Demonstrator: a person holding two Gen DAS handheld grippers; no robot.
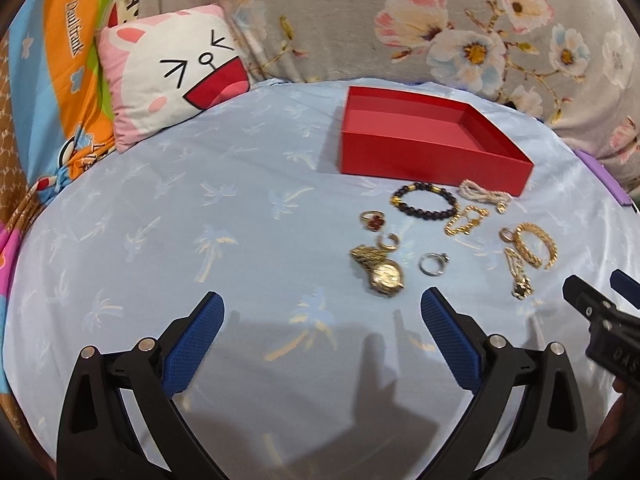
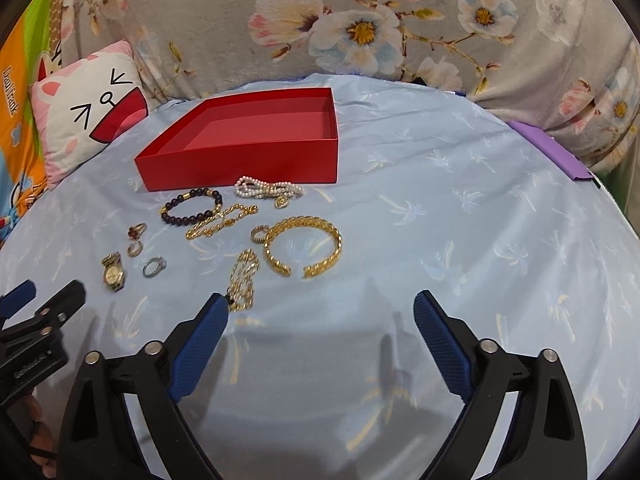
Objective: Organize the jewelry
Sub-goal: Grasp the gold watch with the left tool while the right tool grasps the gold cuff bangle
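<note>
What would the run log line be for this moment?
left tongs: open, empty | right tongs: open, empty | red cardboard box: empty | gold cuff bangle: on blue sheet, untouched

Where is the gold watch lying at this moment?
The gold watch lies on the blue sheet, nearest the left gripper, just left of the silver ring. In the right wrist view it is far left, well short of the red box.

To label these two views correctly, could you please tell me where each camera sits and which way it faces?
Left wrist: on the left gripper, facing the red box and gold watch; own open jaws show, right gripper at the right edge.
Right wrist: on the right gripper, facing the gold bangle; open jaws show, left gripper at the left edge.
Both share box, jewelry, cat pillow.
</note>
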